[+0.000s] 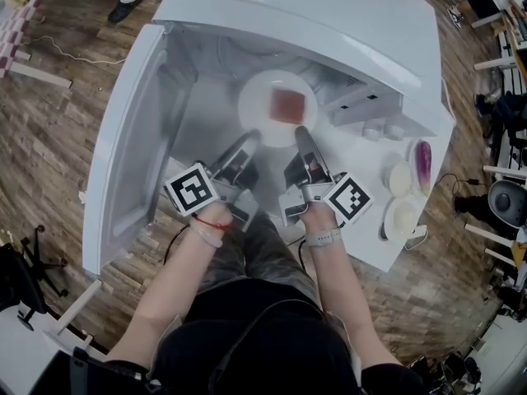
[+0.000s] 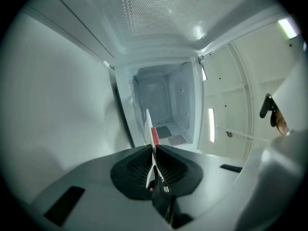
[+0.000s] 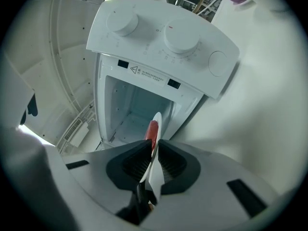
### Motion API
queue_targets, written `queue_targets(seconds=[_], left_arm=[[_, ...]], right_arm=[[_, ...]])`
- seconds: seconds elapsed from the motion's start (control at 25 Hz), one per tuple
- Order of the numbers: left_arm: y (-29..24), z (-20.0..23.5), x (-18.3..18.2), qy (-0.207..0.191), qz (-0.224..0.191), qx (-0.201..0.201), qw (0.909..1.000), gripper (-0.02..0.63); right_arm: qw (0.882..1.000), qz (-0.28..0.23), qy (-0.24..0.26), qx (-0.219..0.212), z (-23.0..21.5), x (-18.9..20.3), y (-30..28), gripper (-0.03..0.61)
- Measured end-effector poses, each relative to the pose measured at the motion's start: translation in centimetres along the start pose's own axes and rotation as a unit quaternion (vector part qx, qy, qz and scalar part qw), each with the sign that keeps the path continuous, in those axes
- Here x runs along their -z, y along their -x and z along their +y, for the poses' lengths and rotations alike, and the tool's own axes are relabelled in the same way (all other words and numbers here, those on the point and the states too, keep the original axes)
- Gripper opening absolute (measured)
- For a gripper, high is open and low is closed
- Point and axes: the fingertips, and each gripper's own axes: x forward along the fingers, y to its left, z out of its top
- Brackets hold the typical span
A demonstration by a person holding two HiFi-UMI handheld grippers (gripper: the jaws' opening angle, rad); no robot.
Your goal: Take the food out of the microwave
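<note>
left tongs (image 1: 249, 141), right tongs (image 1: 301, 135): each clenched on rim of white plate (image 1: 258, 97).
plate bears red food slab (image 1: 287, 105), at mouth of open microwave (image 1: 329, 19).

Setting: an indoor lab or test workspace rather than a household kitchen. Evidence recorded: a white microwave (image 1: 329, 23) stood door-open on a free-standing white table (image 1: 366, 241) over a wood-plank floor (image 1: 58, 138), with a loose cable (image 1: 70, 54) trailing across the boards. Around the edges were a black office chair (image 1: 20, 278), cluttered desks and stands (image 1: 502, 64) at the right, and a bystander's shoe (image 1: 125, 9) at the top.
</note>
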Motion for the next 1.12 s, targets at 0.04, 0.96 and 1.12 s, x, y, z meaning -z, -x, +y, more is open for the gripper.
queue_targets(seconds=[0.04,0.96,1.12], left_arm=[[0.2,-0.1,0.4,0.004,-0.003,0.001,1.0,0.032],[5.4,-1.0,6.1,0.018,-0.037,0.005,0.9991,0.032],[5.8,-0.9,6.5,0.016,-0.038,0.003,0.9991,0.032]], right_arm=[[1.0,0.001,0.0,0.0,-0.1,0.1,0.4,0.057],[0.999,0.029,0.0,-0.015,-0.1,3.5,6.7,0.057],[0.999,0.033,-0.001,-0.013,-0.3,3.8,7.1,0.057]])
